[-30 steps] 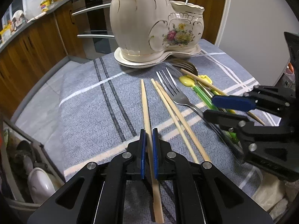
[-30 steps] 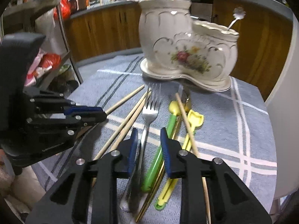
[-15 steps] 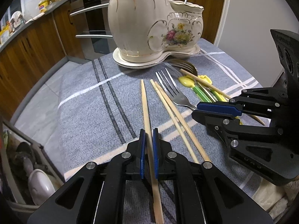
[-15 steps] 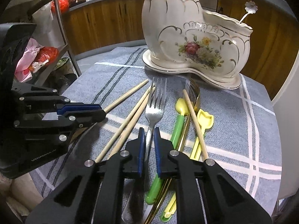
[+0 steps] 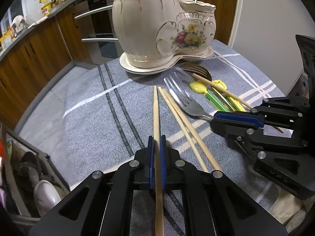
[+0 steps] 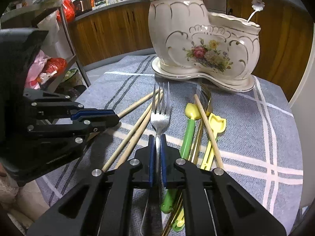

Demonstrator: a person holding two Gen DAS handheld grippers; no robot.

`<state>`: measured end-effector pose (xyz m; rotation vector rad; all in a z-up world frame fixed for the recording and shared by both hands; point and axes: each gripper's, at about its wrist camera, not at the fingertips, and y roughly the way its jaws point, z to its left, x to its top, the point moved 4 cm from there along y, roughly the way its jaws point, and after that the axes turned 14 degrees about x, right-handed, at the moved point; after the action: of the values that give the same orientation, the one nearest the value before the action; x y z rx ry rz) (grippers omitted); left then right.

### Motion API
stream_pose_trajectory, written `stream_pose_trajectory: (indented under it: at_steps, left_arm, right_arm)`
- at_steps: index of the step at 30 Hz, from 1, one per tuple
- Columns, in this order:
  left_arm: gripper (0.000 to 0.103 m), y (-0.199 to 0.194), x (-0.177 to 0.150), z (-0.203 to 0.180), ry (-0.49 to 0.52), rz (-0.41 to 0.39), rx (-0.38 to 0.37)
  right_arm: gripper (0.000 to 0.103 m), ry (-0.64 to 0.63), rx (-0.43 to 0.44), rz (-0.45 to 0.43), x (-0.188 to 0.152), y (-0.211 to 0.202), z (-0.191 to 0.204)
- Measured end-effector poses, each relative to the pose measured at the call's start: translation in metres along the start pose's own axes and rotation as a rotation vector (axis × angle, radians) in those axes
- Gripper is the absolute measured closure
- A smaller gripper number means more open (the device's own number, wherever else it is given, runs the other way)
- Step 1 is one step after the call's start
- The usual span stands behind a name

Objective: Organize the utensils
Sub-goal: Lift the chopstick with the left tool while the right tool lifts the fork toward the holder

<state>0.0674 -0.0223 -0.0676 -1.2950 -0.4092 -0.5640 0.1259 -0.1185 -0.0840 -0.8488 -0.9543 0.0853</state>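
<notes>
Kitchen, grey striped cloth on table [image 5: 82,106]. Left gripper [image 5: 156,147] jaws pinch pale wooden chopstick [image 5: 156,106]; right gripper [image 6: 157,147] jaws pinch silver metal fork [image 6: 160,116]. White flowered ceramic holder [image 5: 157,25] at 12 o'clock, nearly empty; most utensils left.

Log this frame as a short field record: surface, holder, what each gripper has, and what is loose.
surface: grey-blue striped cloth
holder: cream floral ceramic holder on its saucer, far end of the cloth
left gripper: shut on single chopstick
right gripper: shut on steel fork
loose: chopstick pair, green-handled spoon, yellow spoon, gold fork, another chopstick
</notes>
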Motion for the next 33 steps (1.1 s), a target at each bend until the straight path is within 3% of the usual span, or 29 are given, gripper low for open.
stream_pose_trajectory:
  at_steps: [6, 12, 27, 33]
  left_arm:
    - [0.096, -0.001, -0.001, 0.006, -0.019, -0.01, -0.002]
    - [0.096, -0.015, 0.003, 0.013, -0.05, -0.077, -0.016]
    - [0.096, -0.063, 0.024, 0.034, -0.188, -0.38, -0.09]
    - [0.096, -0.081, 0.039, 0.046, -0.237, -0.493, -0.12]
  right_arm:
    - [0.097, -0.003, 0.003, -0.059, 0.003, -0.019, -0.003]
    - [0.097, -0.028, 0.003, -0.15, 0.007, -0.043, -0.001]
    - [0.097, -0.152, -0.075, -0.437, 0.019, -0.091, 0.017]
    - [0.097, -0.16, -0.12, -0.542, 0.041, -0.111, 0.013]
